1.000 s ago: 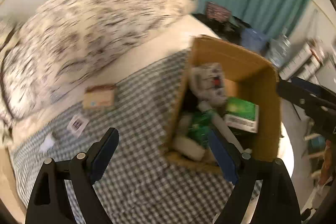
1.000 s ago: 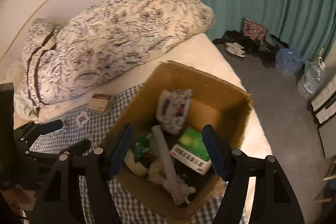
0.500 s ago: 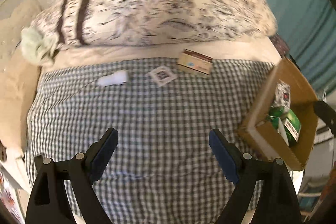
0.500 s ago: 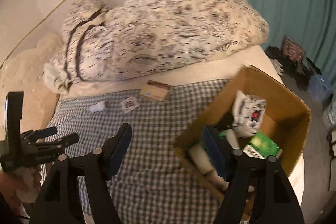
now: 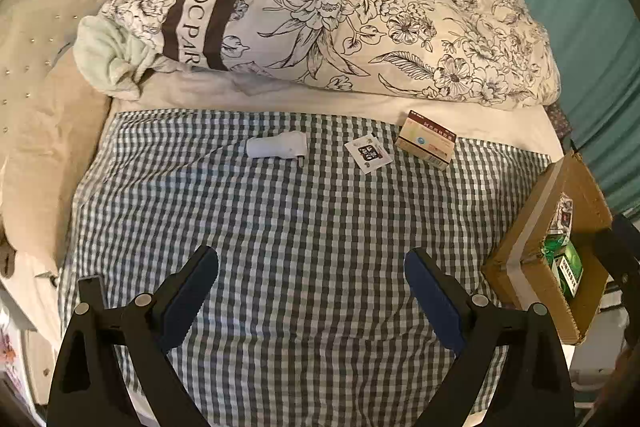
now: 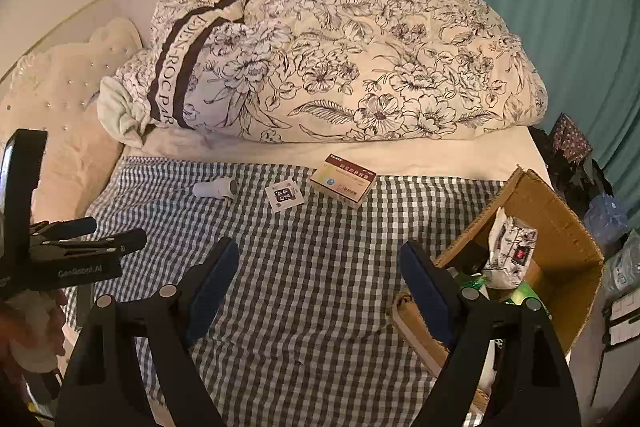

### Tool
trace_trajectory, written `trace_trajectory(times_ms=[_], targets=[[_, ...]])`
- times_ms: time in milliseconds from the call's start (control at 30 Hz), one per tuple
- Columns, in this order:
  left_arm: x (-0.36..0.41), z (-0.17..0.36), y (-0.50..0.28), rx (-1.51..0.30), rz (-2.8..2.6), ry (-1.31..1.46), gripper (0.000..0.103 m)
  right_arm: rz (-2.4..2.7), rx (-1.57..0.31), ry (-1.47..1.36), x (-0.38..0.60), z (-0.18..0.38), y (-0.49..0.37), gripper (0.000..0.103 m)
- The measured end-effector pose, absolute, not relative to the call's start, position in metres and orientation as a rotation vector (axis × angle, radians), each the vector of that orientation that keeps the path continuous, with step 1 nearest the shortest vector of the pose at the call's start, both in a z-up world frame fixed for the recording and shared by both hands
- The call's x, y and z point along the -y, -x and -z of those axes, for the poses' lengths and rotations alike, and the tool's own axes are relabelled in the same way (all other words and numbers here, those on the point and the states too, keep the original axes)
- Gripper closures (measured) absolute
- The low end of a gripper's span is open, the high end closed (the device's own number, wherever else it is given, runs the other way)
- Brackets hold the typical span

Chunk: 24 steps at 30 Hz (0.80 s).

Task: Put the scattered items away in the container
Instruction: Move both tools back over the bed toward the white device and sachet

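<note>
Both tools hang over the near part of the bed (image 5: pixel 472 107), above its checked blanket (image 5: pixel 304 227). The left hand-held gripper (image 5: pixel 311 283) is released with its jaws opening, and only blanket shows between them. The right hand-held gripper (image 6: pixel 319 269) is likewise released, jaws opening, nothing between them.

Three loose items lie in a row along the far edge of the checked blanket, just in front of the rolled floral duvet (image 5: pixel 360 15): a white plug-like adapter (image 5: pixel 276 147) to the left, a small flat sachet (image 5: pixel 368 151) in the middle, and a medicine box (image 5: pixel 426 141) to the right, well apart from both tools.

The cardboard box (image 6: pixel 568 239) stands at the bed's right edge, open-topped, already holding a crumpled printed pouch (image 6: pixel 510 253) and green packets (image 5: pixel 566 263).
</note>
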<state>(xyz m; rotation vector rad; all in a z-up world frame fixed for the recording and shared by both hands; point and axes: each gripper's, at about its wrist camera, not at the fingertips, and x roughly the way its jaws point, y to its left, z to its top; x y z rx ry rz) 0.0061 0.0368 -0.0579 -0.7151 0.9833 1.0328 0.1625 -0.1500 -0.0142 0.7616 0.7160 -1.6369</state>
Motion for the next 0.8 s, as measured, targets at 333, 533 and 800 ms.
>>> trace_trajectory(times_ms=[333, 533, 800], targets=[[-0.086, 0.115, 0.014, -1.016, -1.024, 0.646, 0.006, 1.593, -0.713, -0.796, 0.192, 0.064, -0.181, 0.020], [-0.130, 0.148, 0.028, -1.046, -1.036, 0.609, 0.006, 1.548, -0.722, -0.856, 0.239, 0.105, -0.186, 0.020], [-0.182, 0.197, 0.024, -1.093, -0.938, 0.499, 0.006, 1.519, -0.739, -0.942, 0.312, 0.157, -0.176, 0.020]])
